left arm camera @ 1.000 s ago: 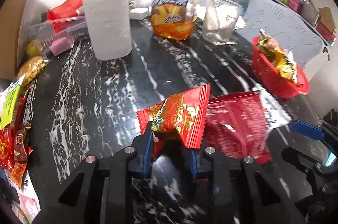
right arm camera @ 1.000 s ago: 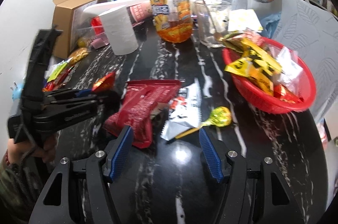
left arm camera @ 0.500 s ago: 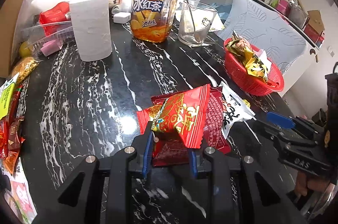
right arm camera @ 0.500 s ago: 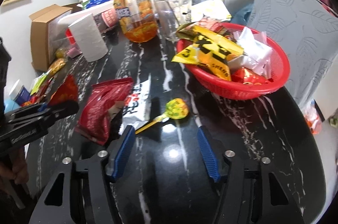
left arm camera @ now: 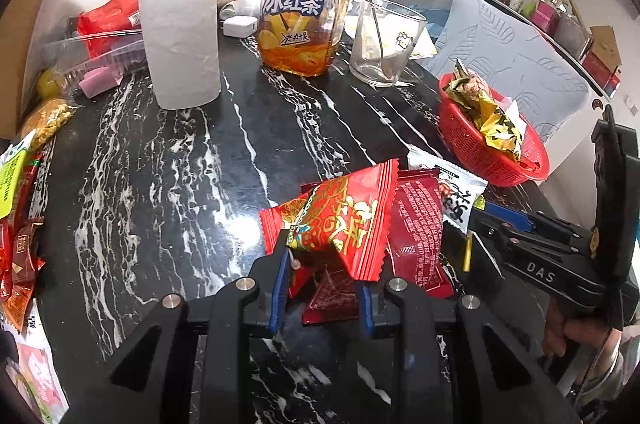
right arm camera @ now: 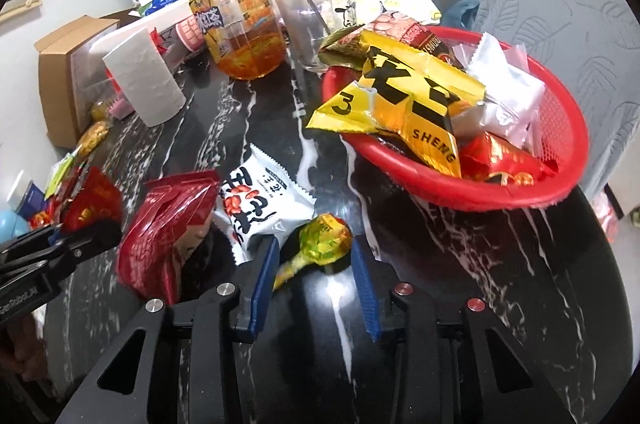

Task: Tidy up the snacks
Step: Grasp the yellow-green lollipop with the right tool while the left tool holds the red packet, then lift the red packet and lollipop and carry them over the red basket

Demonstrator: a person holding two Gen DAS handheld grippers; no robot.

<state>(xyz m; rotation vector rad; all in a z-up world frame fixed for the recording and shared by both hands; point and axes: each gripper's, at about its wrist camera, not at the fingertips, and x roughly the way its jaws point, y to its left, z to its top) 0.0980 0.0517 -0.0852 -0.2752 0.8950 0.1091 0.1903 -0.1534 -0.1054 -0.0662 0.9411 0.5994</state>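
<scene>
My left gripper (left arm camera: 324, 264) is shut on a red snack packet with gold characters (left arm camera: 344, 220), held just above the black marble table. Under it lie a dark red bag (left arm camera: 416, 220) and a white packet with black characters (left arm camera: 456, 196). My right gripper (right arm camera: 316, 248) is low over the table and its jaws are closing. A yellow-green lollipop (right arm camera: 324, 240) lies between the blue pads; I see no firm squeeze on it. A red basket (right arm camera: 440, 188) heaped with yellow, white and red packets stands just beyond it to the right. The left gripper (right arm camera: 92, 224) shows at the far left.
At the back stand an iced tea bottle (left arm camera: 304, 16), a glass with a spoon (left arm camera: 384, 44) and a paper roll (left arm camera: 180, 44). More snack packets (left arm camera: 16, 224) crowd the left edge by a cardboard box (left arm camera: 24, 36). A pale chair (right arm camera: 560, 4) is behind the basket.
My right gripper has moved in over the lollipop and its jaws have narrowed around it. The left gripper keeps its hold on the red packet and has barely shifted.
</scene>
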